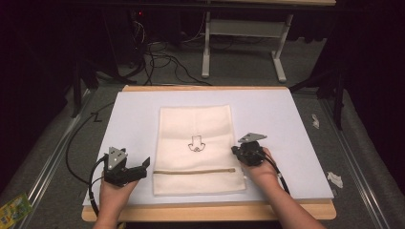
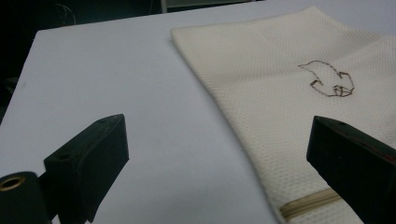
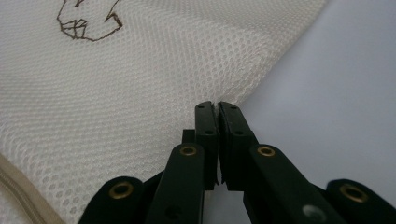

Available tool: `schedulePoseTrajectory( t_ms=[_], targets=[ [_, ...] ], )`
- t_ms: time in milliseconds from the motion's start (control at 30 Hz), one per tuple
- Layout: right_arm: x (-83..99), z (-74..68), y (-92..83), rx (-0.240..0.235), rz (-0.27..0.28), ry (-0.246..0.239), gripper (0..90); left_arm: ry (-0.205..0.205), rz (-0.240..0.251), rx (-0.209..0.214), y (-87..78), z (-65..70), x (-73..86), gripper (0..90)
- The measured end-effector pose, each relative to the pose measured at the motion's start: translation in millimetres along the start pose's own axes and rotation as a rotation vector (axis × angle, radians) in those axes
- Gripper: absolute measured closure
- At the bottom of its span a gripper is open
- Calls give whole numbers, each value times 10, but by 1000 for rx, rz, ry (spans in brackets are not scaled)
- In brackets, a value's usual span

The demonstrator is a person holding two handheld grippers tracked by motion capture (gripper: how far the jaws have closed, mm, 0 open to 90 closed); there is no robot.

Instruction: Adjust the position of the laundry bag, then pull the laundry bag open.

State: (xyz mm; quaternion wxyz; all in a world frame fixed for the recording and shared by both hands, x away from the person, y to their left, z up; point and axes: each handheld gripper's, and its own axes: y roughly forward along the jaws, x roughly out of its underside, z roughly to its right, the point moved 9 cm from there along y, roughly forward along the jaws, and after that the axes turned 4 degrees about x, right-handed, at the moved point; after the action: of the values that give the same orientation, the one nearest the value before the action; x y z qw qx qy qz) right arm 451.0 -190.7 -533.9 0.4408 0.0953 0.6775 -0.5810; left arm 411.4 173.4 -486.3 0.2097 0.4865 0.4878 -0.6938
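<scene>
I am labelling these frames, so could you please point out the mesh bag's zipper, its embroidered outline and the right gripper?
zipper (image 1: pixel 193 171), high view, middle of the tan strip.
embroidered outline (image 2: pixel 329 80), left gripper view, centre of the stitched figure.
right gripper (image 3: pixel 217 106), right gripper view, tips of the closed jaws at the mesh bag's (image 3: pixel 116 93) edge.

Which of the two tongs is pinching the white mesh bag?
The right tongs, pinched shut on the mesh bag's right edge. The left tongs gape open beside it.

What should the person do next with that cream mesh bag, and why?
Probably lift the right tool a little to raise that side. Its jaws look shut on the edge of the mesh bag, while the left tool waits open beside the other edge, near the zipper.
</scene>
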Motion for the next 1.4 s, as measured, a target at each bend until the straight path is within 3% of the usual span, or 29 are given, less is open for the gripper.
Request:
schedulePoseTrajectory(
  t_ms=[133, 500, 633, 733, 800, 867, 967, 1067, 1167, 1233, 1267, 1400],
  targets=[
    [108, 259, -86, 30, -10, 38, 883, 3, 0, 4, 2, 21, -2, 62],
    [329, 694, -275, 90, -25, 75, 877, 24, -27, 68, 89, 180, 3, 77],
    [381, 730, -309, 84, -19, 81, 829, 30, -36, 82, 133, 224, 7, 91],
    [352, 737, -384, 79, 15, 94, 604, 24, -25, 105, 182, 294, -11, 97],
    [336, 756, -478, 91, 42, 104, 551, 25, -21, 106, 188, 308, -19, 103],
    [335, 760, -640, 79, 76, 128, 540, 23, -10, 128, 204, 378, -48, 117],
    [392, 749, -865, 76, 104, 126, 536, 5, -13, 158, 230, 469, -47, 160],
    [489, 741, -1039, 76, 123, 121, 541, -11, -50, 196, 313, 611, 10, 251],
    [620, 755, -1109, 88, 134, 131, 566, -25, -88, 256, 477, 831, 36, 364],
    [687, 754, -1095, 70, 114, 164, 566, -40, -116, 279, 614, 960, 30, 428],
    [694, 772, -1088, 75, 115, 152, 566, -41, -134, 295, 711, 1040, 34, 450],
    [714, 789, -1062, 80, 111, 169, 569, 2, -191, 292, 901, 1189, 84, 507]
  ],
)
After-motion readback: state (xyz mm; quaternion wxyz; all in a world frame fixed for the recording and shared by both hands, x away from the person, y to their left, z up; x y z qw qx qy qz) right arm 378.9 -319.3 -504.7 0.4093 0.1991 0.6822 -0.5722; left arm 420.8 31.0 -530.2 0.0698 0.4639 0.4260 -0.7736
